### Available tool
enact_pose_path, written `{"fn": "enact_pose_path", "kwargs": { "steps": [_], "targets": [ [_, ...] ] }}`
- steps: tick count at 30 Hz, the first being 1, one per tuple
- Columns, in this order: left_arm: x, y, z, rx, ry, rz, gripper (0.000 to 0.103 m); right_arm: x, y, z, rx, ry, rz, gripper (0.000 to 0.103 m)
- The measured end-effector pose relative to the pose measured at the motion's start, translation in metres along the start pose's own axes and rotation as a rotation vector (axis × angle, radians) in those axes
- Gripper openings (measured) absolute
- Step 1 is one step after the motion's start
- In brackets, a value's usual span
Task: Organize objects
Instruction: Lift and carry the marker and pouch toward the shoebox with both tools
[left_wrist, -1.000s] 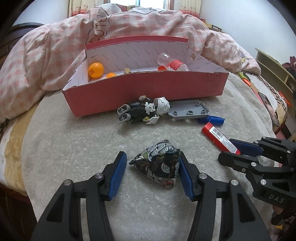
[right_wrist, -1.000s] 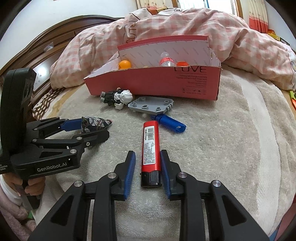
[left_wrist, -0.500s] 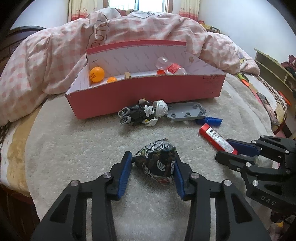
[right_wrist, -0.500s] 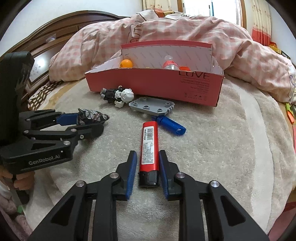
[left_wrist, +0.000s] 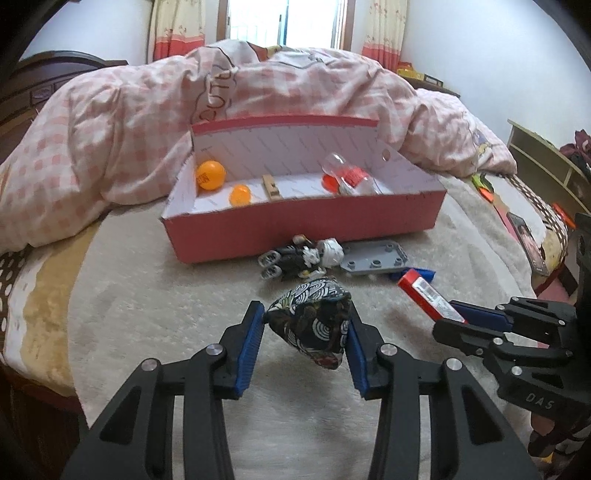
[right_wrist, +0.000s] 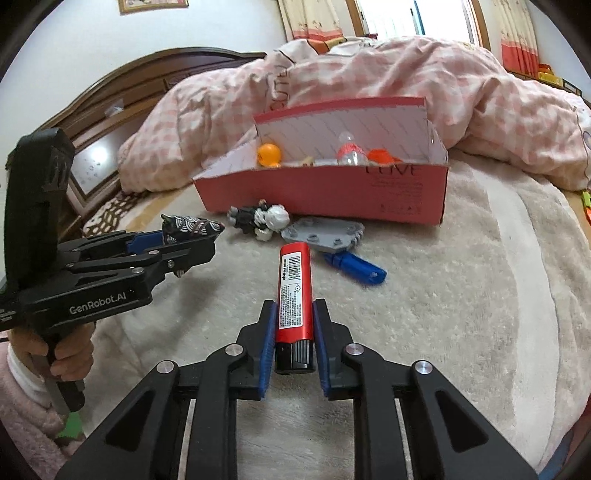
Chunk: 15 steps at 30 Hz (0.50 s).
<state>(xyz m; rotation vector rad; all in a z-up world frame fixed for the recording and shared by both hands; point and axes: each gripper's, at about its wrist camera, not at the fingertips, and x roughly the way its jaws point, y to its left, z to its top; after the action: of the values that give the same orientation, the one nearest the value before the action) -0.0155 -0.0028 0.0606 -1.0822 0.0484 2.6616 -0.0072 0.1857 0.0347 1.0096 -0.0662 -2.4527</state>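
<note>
Risk 1: the dark patterned fabric pouch is soft and lumpy. The left tool pinches it only at its sides, with the bottom corner sagging below the pads, so it could squeeze out or rotate on the way to the box.

Risk 2: the red lighter-shaped cylinder with black cap and barcode label is gripped near its black end, with most of its length sticking out forward. It could pivot in the pads and, if swung low, clip the front wall of the red cardboard box.

Risk 3: both tools are close together, so they could collide if both head for the box at once.

Left tool: partly closed, pads pressing the pouch, which looks lifted just off the beige bed blanket.

Right tool: jaws have just been closing and are now nearly together, clamped on the red cylinder. Whether it is clear of the blanket cannot be told.
</note>
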Motion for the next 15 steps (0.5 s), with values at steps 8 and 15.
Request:
{"fn": "enact_pose_path", "kwargs": {
  "steps": [8, 15],
  "targets": [
    [-0.011, 0.019, 0.009, -0.029, -0.039, 0.049, 0.041, -0.009, -0.011, 0.010, 0.028, -0.031, -0.017, 0.021],
    [-0.015, 0.039, 0.018, -0.083, -0.047, 0.027, 0.041, -0.010, -0.017, 0.020, 0.031, -0.046, -0.029, 0.021]
  ]
}}
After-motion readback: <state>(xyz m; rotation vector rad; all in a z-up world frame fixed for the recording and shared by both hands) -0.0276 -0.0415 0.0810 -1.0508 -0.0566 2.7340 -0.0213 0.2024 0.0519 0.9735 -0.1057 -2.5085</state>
